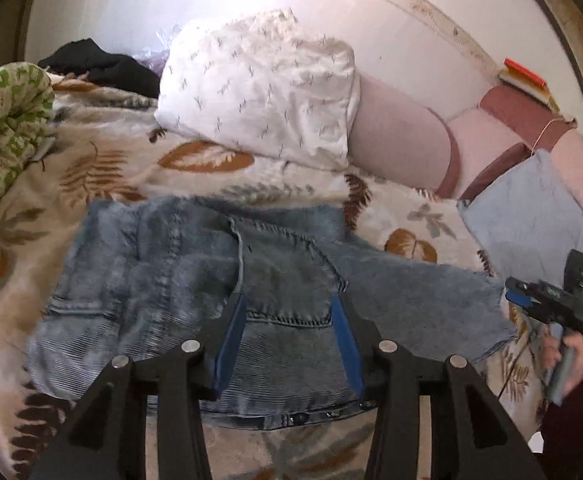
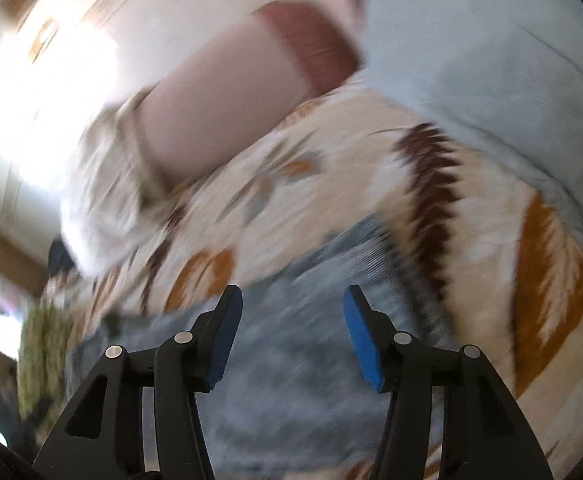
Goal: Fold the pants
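**Both grippers off the jeans, fold looks laid down**

Left wrist view: the jeans point(image 1: 219, 276) lie folded into a compact block on the leaf-print blanket point(image 1: 103, 168), waistband edge with rivets nearest the camera, back pocket facing up. One layer sticks out to the right as a loose flap, so the stack isn't squared yet. Left gripper point(image 1: 287, 300) hangs above the denim, jaws about half open, nothing between the pads; looks like a release posture, clear of the cloth so it doesn't drag the fold. The right gripper point(image 1: 547, 304) shows at the right edge in a hand point(image 1: 563, 356), off the denim, beside that flap. White pillow point(image 1: 263, 84) and pink bolster point(image 1: 395, 140) sit behind, well apart from the work area, as does the green-patterned quilt point(image 1: 7, 128) at left.

Right wrist view: heavy motion blur. Right gripper jaws roughly half open, empty. The denim lies below and ahead of the fingers, blanket beyond it. Can't tell from this view whether the pads touch fabric; they appear clear.

Judgement: next likely a tidy of the protruding flap.
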The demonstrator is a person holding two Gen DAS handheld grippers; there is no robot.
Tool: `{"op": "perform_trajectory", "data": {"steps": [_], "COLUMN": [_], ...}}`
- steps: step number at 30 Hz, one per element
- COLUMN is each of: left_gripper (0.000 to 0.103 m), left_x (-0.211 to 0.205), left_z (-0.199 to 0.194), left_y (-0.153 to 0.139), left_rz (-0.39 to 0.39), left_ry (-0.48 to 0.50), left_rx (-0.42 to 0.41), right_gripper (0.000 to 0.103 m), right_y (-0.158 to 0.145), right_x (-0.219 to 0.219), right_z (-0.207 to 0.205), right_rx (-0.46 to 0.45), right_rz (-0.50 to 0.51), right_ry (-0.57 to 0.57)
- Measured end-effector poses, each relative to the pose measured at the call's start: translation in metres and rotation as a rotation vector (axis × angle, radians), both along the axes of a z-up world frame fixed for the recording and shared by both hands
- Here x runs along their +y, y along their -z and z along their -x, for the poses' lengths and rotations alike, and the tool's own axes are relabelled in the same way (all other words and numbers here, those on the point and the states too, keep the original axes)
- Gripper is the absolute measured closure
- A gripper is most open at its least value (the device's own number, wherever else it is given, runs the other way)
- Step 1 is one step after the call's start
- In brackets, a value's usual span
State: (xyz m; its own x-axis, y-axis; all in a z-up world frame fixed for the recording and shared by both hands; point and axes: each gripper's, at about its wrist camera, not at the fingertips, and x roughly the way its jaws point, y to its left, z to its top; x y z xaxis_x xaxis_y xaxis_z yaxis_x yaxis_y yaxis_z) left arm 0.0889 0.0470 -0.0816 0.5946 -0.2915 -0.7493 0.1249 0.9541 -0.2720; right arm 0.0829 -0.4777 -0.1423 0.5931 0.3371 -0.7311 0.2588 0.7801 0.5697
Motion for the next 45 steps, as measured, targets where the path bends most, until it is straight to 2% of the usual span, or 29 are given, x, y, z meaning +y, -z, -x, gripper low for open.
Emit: {"op": "perform_trajectory", "data": {"steps": [2, 5, 9, 12, 14, 15, 17, 19, 22, 25, 26, 28, 31, 34, 37, 39, 45], "left_gripper": [0.056, 0.056, 0.056, 0.056, 0.056, 0.056, 0.055, 0.055, 0.055, 0.05, 0.045, 0.042, 0.042, 0.042, 0.039, 0.031, 0.023], "left_x": [-0.01, -0.025, -0.028, -0.03, -0.035, -0.037, -0.035, -0.031, -0.024, -0.022, -0.022, -0.022, -0.026, -0.031, -0.036, -0.039, -0.04], "left_z": [0.002, 0.008, 0.01, 0.012, 0.017, 0.02, 0.022, 0.02, 0.021, 0.022, 0.022, 0.022, 0.018, 0.012, 0.012, 0.013, 0.014], "left_y": [0.01, 0.021, 0.037, 0.056, 0.057, 0.057, 0.056, 0.055, 0.047, 0.033, 0.029, 0.024, 0.024, 0.029, 0.032, 0.033, 0.032], "left_rz": [-0.042, -0.155, -0.205, -0.256, -0.304, -0.325, -0.311, -0.279, -0.225, -0.181, -0.171, -0.159, -0.156, -0.171, -0.182, -0.196, -0.207], "left_ry": [0.023, 0.07, 0.101, 0.129, 0.152, 0.166, 0.162, 0.152, 0.131, 0.111, 0.104, 0.1, 0.102, 0.104, 0.112, 0.12, 0.124], "left_rx": [0.003, -0.029, 0.018, 0.11, 0.093, 0.092, 0.1, 0.105, 0.08, 0.013, -0.011, -0.039, -0.049, -0.038, -0.036, -0.042, -0.047], "right_gripper": [0.051, 0.051, 0.051, 0.051, 0.052, 0.052, 0.052, 0.053, 0.055, 0.053, 0.053, 0.053, 0.052, 0.052, 0.052, 0.052, 0.053], "right_y": [-0.007, -0.005, 0.004, 0.017, 0.031, 0.032, 0.031, 0.031, 0.028, 0.01, 0.002, -0.002, 0.002, 0.019, 0.034, 0.04, 0.057], "right_x": [0.031, 0.079, 0.136, 0.155, 0.161, 0.162, 0.163, 0.161, 0.143, 0.102, 0.077, 0.035, -0.023, -0.051, -0.059, -0.058, -0.04], "right_z": [0.007, 0.016, 0.02, 0.019, 0.025, 0.029, 0.036, 0.038, 0.033, 0.024, 0.02, 0.016, 0.01, -0.002, -0.017, -0.025, -0.039], "right_rx": [-0.002, 0.021, 0.063, 0.132, 0.202, 0.194, 0.195, 0.198, 0.18, 0.098, 0.063, 0.036, 0.024, 0.041, 0.044, 0.05, 0.103], "right_rz": [0.023, 0.046, 0.15, 0.176, 0.201, 0.214, 0.231, 0.216, 0.128, 0.103, 0.117, 0.116, 0.11, 0.059, 0.024, 0.004, 0.001], "right_ry": [-0.099, -0.202, -0.297, -0.325, -0.345, -0.35, -0.367, -0.377, -0.385, -0.274, -0.203, -0.082, 0.069, 0.12, 0.138, 0.128, 0.077]}}
